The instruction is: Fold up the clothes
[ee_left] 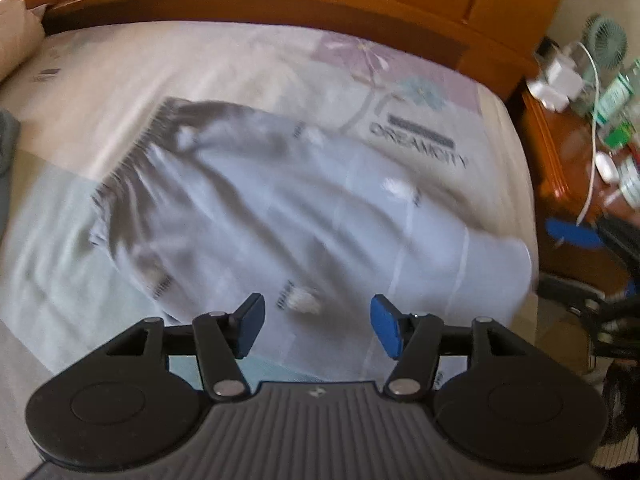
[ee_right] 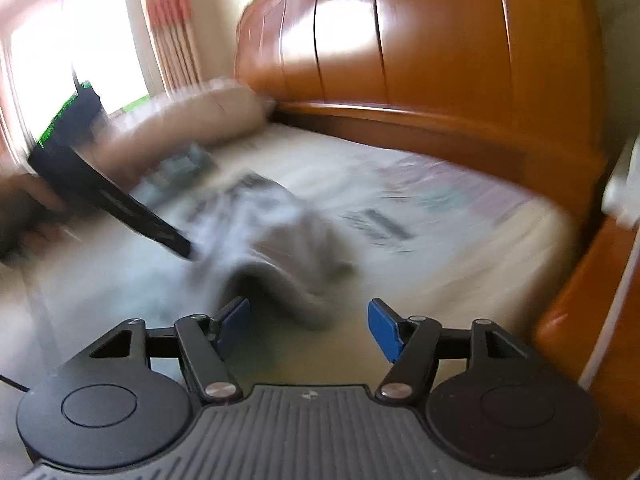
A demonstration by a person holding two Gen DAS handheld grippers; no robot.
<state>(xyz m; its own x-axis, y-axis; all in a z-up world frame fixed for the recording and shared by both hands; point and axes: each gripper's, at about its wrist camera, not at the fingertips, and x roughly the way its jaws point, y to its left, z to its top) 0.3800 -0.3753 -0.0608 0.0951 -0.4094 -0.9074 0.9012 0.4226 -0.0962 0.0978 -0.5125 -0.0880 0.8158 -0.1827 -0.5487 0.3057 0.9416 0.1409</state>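
Loosely, grey garment (ee_left: 280, 208) on bed (ee_left: 120, 64), unfolded

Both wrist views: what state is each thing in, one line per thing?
Left gripper: open, nothing between the pads.
Right gripper: open, nothing held.
Grey garment: lying on the bed, wrinkled, not gripped; how far folded cannot be told from the blur.
Bed sheet: spread flat under the garment.
Pillow: lying at the headboard end.
Fan: upright on the nightstand; running or not cannot be told.

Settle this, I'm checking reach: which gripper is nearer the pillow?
Left. The left gripper hangs over the garment on the pillow side; the right gripper stands farther off, across the garment.
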